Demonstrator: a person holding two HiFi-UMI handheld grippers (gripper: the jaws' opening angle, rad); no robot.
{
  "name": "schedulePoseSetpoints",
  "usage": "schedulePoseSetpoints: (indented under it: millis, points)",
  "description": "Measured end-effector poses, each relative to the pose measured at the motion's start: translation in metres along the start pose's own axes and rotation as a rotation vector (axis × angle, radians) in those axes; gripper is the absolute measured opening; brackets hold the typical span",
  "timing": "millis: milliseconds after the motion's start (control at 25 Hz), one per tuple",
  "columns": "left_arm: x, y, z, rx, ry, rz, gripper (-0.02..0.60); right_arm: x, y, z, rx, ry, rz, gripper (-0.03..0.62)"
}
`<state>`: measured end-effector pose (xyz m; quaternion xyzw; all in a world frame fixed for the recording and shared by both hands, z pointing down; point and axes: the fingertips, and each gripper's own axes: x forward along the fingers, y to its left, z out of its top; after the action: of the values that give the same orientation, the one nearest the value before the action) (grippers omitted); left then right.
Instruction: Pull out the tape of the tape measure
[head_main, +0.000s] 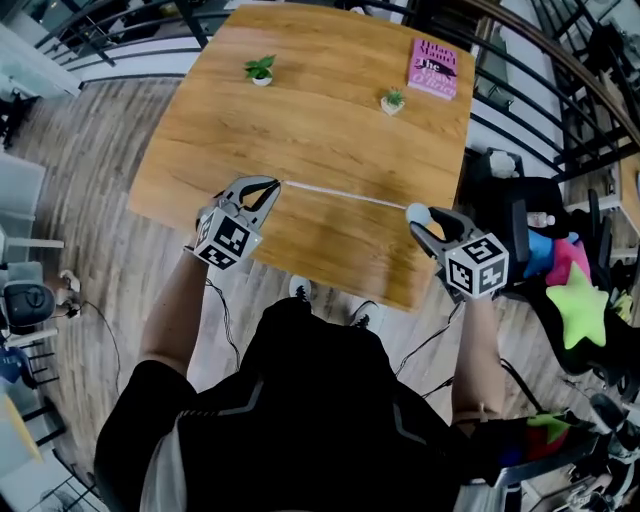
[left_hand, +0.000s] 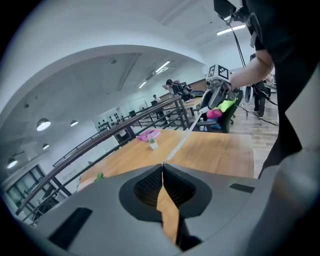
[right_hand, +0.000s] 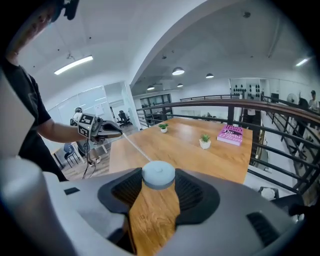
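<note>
A thin white tape (head_main: 340, 193) stretches across the near part of the wooden table (head_main: 310, 110), between my two grippers. My left gripper (head_main: 274, 183) is shut on the tape's free end; in the left gripper view the tape (left_hand: 180, 141) runs from the closed tips (left_hand: 162, 166) toward the other gripper. My right gripper (head_main: 417, 217) is shut on the round pale blue tape measure case (head_main: 417, 212). In the right gripper view the case (right_hand: 158, 174) sits between the pads, and the tape (right_hand: 135, 146) leads off to the left gripper (right_hand: 114, 131).
Two small potted plants (head_main: 261, 70) (head_main: 392, 100) and a pink book (head_main: 433, 67) sit on the far part of the table. A chair with bright cushions (head_main: 575, 290) stands at the right. A dark railing (head_main: 560, 70) runs behind the table.
</note>
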<state>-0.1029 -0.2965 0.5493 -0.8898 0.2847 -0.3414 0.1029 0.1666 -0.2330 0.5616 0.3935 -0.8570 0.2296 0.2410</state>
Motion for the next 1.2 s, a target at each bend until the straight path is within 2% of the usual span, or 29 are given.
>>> schedulePoseSetpoints:
  millis: [200,520,760,1000,1200]
  points:
    - [0.019,-0.014,-0.034,-0.03,0.051,-0.045,0.031,0.032,-0.006,-0.032,-0.031,0.045,-0.02,0.216]
    - [0.063,-0.036,-0.084,-0.089,0.126,-0.129,0.031,0.078,-0.024,-0.088,-0.009,0.13,-0.023,0.216]
    - [0.091,-0.054,-0.117,-0.087,0.192,-0.169,0.031,0.107,-0.038,-0.122,0.004,0.166,-0.021,0.216]
    - [0.108,-0.066,-0.14,-0.113,0.236,-0.198,0.031,0.12,-0.043,-0.141,-0.029,0.189,-0.036,0.216]
    - [0.113,-0.067,-0.147,-0.136,0.236,-0.18,0.032,0.124,-0.044,-0.144,-0.031,0.157,-0.048,0.218]
